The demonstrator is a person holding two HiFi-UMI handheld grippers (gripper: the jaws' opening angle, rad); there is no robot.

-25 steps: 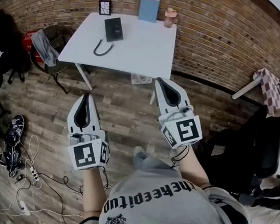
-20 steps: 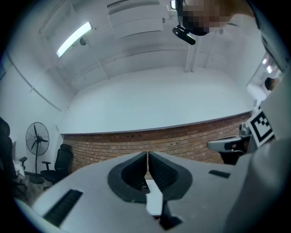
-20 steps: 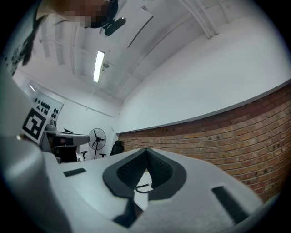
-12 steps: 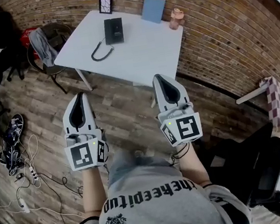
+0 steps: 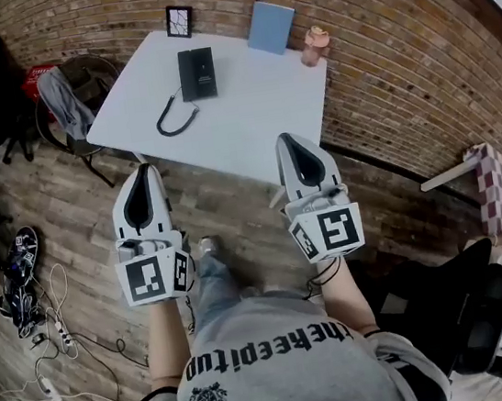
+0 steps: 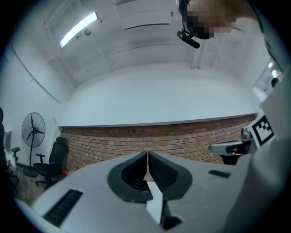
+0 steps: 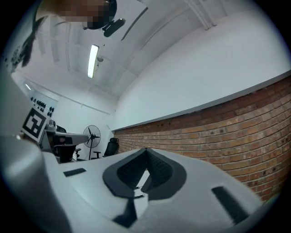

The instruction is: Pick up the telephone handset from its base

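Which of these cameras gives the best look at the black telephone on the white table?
The head view: the black telephone lies whole and unblocked on the white table. Both gripper views look over their jaws at the brick wall and white ceiling, so neither shows it.

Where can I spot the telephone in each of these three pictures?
Head view: the telephone lies on the white table, near the top, left of centre.
Left gripper view: not in it.
Right gripper view: not in it.
Shared landmark: the brick wall shows in all three views.
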